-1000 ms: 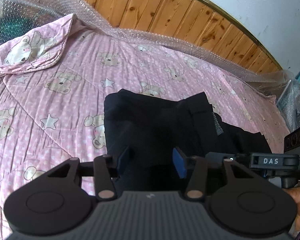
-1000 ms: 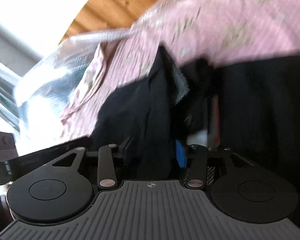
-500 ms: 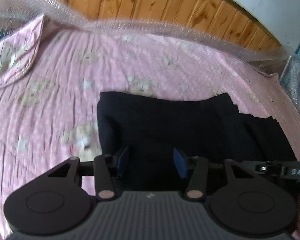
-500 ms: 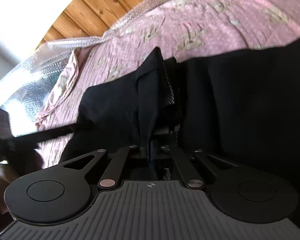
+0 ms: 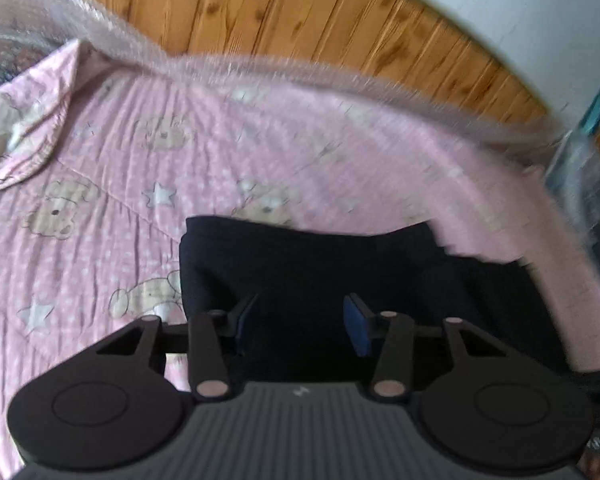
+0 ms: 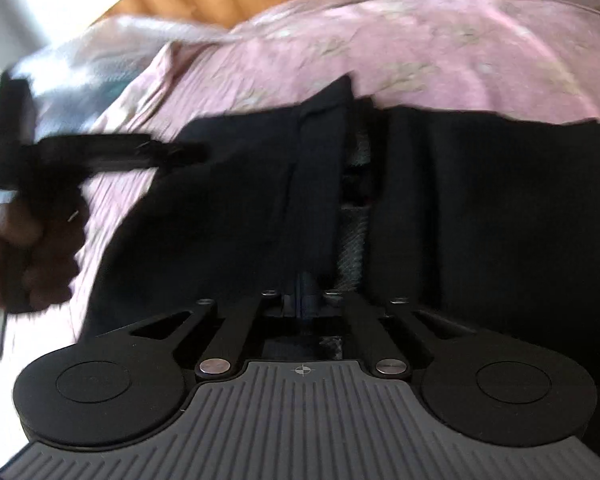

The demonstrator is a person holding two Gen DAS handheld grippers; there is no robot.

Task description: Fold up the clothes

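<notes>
A black garment (image 5: 340, 272) lies partly folded on a pink bedspread (image 5: 140, 168) printed with bears and stars. My left gripper (image 5: 302, 324) hovers open above the garment's near left part, its blue pads (image 5: 358, 330) wide apart with nothing pinched between them. In the right wrist view the same garment (image 6: 480, 200) fills the middle, and a raised fold of it with grey mesh lining (image 6: 352, 240) runs into my right gripper (image 6: 306, 298). Those jaws are opening but still stand nearly together on the fold. A hand (image 6: 28, 240) holds the left gripper (image 6: 188, 156) at the left.
A wooden headboard (image 5: 300, 28) runs along the far side, with bubble wrap (image 5: 260, 68) over the bed's far edge. The bedspread's corner (image 5: 24, 120) is turned over at the left. Blurred wrapped items (image 5: 580, 160) stand at the right.
The right gripper went from open around the garment's raised fold to pinched on it, and lifted it. The left gripper stayed open and shifted slightly over the garment; the right gripper slid out of its view.
</notes>
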